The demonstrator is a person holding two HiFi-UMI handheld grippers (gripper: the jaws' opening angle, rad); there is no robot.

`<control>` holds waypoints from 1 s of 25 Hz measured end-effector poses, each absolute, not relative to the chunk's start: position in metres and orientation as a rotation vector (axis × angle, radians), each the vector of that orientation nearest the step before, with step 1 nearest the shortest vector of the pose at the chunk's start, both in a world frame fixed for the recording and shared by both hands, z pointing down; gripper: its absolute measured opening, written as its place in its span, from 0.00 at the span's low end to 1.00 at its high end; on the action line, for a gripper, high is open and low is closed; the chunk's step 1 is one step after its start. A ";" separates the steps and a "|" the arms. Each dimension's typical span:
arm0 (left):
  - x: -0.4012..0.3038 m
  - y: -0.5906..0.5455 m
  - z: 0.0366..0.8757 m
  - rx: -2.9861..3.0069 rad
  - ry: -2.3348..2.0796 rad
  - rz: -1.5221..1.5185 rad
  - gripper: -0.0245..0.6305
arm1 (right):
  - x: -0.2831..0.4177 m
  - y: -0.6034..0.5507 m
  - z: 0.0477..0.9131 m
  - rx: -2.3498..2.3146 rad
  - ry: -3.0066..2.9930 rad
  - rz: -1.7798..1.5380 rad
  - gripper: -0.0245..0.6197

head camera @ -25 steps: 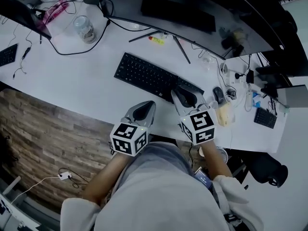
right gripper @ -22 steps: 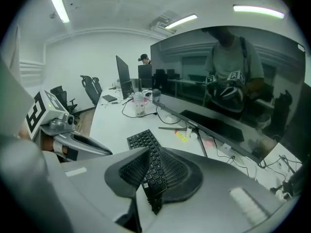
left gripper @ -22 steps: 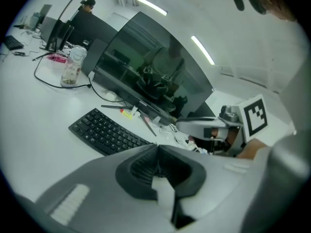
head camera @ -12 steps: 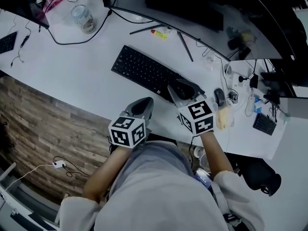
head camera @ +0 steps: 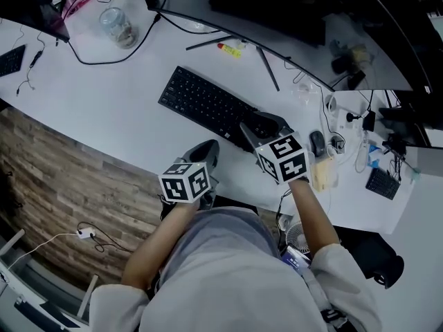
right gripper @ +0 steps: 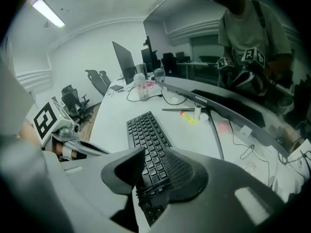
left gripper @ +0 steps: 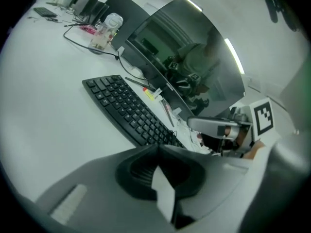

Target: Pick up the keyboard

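Note:
A black keyboard (head camera: 204,106) lies slantwise on the white desk (head camera: 104,109). My right gripper (head camera: 260,126) hangs over the keyboard's right end. Its jaws have just been opening, and in the right gripper view (right gripper: 154,165) they straddle the near end of the keyboard (right gripper: 147,132) without pressing on it. My left gripper (head camera: 205,152) is shut and empty near the desk's front edge, short of the keyboard. In the left gripper view its closed tips (left gripper: 158,148) point past the keyboard (left gripper: 127,111), with the right gripper (left gripper: 218,128) beyond.
A curved monitor (head camera: 277,12) on thin stand legs stands behind the keyboard, with a yellow marker (head camera: 229,49) beneath it. A glass jar (head camera: 116,28) and black cables lie at the back left. A mouse (head camera: 317,142) and small clutter sit to the right.
Both grippers have sunk toward the desk. The right one has settled onto the keyboard's right end and its jaws stand wider. The left one has rolled a little.

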State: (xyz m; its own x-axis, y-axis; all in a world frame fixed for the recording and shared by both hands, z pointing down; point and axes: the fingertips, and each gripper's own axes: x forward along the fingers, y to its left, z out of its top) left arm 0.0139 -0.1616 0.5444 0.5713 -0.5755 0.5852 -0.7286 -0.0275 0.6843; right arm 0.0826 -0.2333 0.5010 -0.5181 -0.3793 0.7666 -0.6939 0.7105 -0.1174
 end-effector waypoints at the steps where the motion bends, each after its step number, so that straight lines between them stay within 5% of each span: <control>1: 0.013 -0.162 0.548 1.688 -1.096 0.170 0.04 | 0.083 -0.235 0.504 0.806 -2.161 0.539 0.25; 25: 0.015 -0.174 0.593 1.521 -1.097 0.126 0.04 | 0.080 -0.258 0.580 0.508 -2.050 0.541 0.48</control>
State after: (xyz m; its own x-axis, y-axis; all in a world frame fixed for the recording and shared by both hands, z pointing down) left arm 0.0149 -0.1736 0.5930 0.5499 -0.5523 0.6266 -0.6796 0.1402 0.7201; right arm 0.0799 -0.2583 0.5795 -0.4867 -0.1414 0.8621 -0.5481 0.8178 -0.1753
